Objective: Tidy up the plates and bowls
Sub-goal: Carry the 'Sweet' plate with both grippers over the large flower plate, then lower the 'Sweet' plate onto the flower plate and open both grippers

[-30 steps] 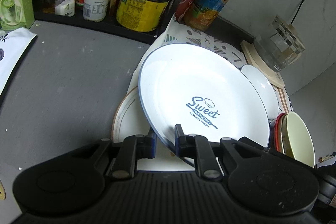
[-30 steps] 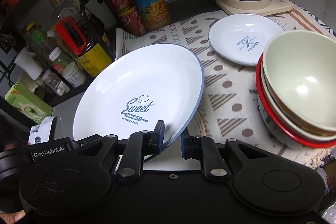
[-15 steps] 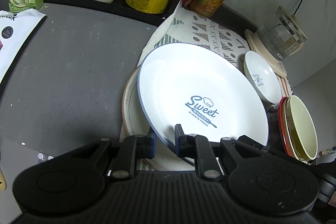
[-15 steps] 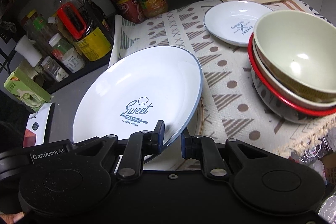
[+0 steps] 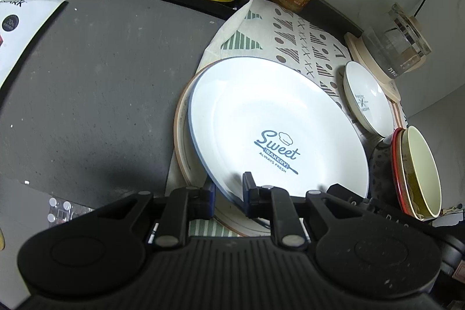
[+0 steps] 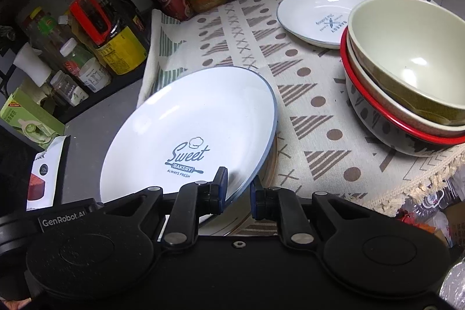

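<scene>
Left wrist view: dark grey speckled surface, its right part under a cream patterned cloth. On the cloth's near left, a large white blue-rimmed "Sweet Bakery" plate sits tilted over a beige brown-rimmed plate. Left gripper and right gripper each have their fingers narrowed onto the white plate's near rim. Right: stacked bowls, cream ceramic in red-rimmed. Far right: small white dish.
</scene>
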A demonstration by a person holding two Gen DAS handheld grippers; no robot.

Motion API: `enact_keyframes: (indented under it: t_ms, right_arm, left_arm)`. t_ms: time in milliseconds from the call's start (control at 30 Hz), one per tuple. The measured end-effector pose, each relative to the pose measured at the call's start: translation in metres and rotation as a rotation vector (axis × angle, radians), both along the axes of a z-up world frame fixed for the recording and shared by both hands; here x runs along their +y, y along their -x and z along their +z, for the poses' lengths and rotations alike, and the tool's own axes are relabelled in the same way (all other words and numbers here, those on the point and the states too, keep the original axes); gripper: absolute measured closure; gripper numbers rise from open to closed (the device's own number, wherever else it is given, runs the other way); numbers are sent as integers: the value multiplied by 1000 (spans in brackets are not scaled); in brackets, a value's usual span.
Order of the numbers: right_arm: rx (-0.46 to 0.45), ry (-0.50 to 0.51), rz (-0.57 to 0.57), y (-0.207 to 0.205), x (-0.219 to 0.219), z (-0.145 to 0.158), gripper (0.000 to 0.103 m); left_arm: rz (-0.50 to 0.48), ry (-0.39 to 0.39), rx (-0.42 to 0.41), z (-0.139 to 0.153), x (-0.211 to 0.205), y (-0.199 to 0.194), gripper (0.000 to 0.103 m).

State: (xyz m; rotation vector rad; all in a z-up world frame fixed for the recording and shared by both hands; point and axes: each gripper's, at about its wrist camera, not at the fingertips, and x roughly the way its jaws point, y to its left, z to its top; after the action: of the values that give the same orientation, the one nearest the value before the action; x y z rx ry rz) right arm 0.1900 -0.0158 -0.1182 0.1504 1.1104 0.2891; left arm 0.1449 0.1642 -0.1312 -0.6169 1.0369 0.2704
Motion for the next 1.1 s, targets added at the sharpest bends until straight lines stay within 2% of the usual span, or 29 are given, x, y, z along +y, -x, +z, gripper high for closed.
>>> enact_keyframes:
  t_ms: [200, 300, 433, 633, 733, 1100]
  right_arm:
    - [15, 8, 1, -3, -1, -3, 88]
    - [22, 21, 9, -5, -1, -5, 88]
    - [29, 44, 22, -8, 0, -5, 89]
    - [31, 90, 48, -10, 4, -4, 88]
    - [47, 106, 47, -11, 3, -5, 88]
    - [85, 116, 36, -16, 2, -13, 86]
  left_arm:
    - [-12, 8, 18, -1, 1, -4, 86]
    - [-4, -19, 34, 4, 0, -4, 86]
    - [11, -16, 26, 9, 6, -1, 86]
    - [21, -83, 17, 14, 12, -2, 86]
    - [18, -112, 27, 12, 13, -5, 86]
    - [27, -128, 59, -3, 19, -12, 86]
